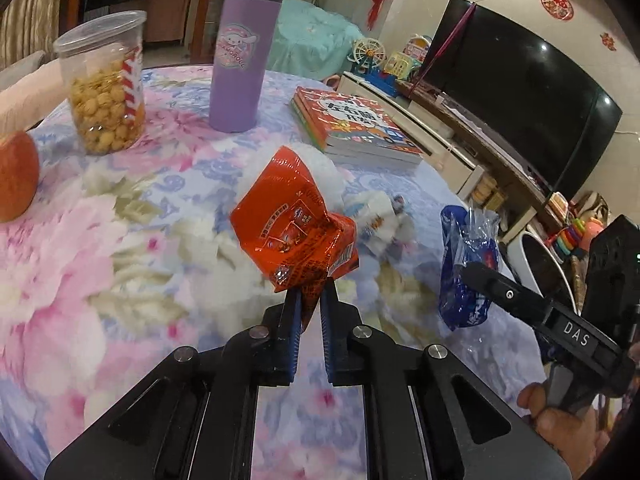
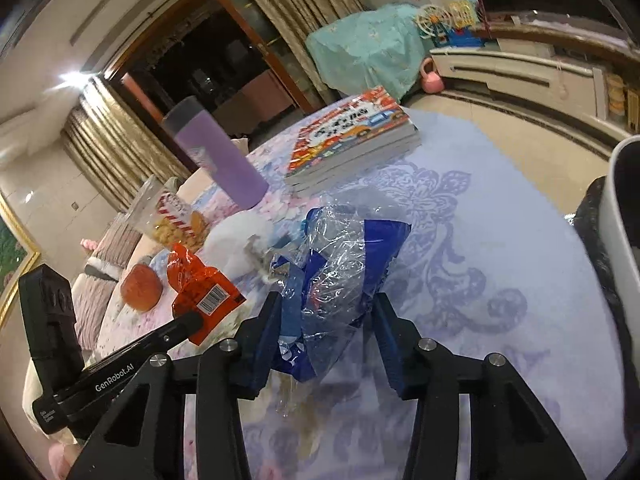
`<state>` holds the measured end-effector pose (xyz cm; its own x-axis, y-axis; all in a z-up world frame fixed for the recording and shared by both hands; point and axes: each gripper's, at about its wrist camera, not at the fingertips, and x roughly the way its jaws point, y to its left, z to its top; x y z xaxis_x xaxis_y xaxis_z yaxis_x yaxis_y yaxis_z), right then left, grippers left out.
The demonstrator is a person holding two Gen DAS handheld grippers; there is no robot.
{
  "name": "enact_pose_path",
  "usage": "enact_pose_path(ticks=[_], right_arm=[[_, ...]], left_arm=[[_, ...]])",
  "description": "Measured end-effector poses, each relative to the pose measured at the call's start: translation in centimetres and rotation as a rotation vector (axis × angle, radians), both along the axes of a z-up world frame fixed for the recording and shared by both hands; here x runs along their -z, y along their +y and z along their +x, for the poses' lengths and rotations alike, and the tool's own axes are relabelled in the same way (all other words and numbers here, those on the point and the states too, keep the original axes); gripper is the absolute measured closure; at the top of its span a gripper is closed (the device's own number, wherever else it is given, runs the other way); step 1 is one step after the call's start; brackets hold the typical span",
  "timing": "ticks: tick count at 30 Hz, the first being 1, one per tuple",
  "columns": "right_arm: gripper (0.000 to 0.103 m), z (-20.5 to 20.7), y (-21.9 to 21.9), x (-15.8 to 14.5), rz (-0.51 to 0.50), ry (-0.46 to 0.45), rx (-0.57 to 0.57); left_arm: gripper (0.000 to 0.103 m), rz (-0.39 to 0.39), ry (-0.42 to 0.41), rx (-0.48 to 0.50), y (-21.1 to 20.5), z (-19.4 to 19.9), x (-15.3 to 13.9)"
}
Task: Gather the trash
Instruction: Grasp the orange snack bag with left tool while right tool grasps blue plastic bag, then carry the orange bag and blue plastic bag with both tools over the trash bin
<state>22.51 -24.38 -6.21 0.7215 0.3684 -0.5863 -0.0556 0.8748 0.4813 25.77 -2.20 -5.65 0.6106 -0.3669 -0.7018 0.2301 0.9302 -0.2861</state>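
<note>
My left gripper (image 1: pixel 310 292) is shut on an orange snack wrapper (image 1: pixel 294 224) and holds it above the floral tablecloth (image 1: pixel 120 260); the wrapper also shows in the right wrist view (image 2: pixel 202 286). My right gripper (image 2: pixel 326 304) has its jaws spread around a blue and clear plastic wrapper (image 2: pixel 340 252), which sticks up between them; the frames do not show whether they grip it. That wrapper shows in the left wrist view (image 1: pixel 466 272) at the tip of the right gripper. White crumpled tissue (image 1: pixel 376 210) lies on the table beyond the orange wrapper.
A purple tumbler (image 1: pixel 240 60), a clear jar of popcorn (image 1: pixel 106 92), an apple (image 1: pixel 16 176) and a stack of books (image 1: pixel 356 128) stand on the table. A white bin (image 2: pixel 624 216) is at the table's right edge. A TV (image 1: pixel 520 92) stands beyond.
</note>
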Motion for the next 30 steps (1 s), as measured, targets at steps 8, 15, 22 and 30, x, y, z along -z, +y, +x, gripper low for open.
enact_pose_path(ticks=[8, 15, 22, 30], right_arm=[[0.057, -3.3, 0.9, -1.4, -0.042, -0.039, -0.055], [0.057, -6.0, -0.7, -1.5, -0.029, -0.045, -0.038], [0.057, -8.5, -3.5, -1.5, -0.019, -0.051, 0.004], [0.057, -10.8, -5.8, -2.0, -0.025, -0.069, 0.047]], left_arm=[[0.095, -0.016, 0.007, 0.028, -1.4, -4.7, 0.0], [0.095, -0.017, 0.011, 0.09, -4.6, -6.9, -0.1], [0.095, -0.003, 0.008, 0.144, -7.7, -8.1, -0.2], [0.095, 0.03, 0.006, 0.196, -10.5, -9.1, -0.2]])
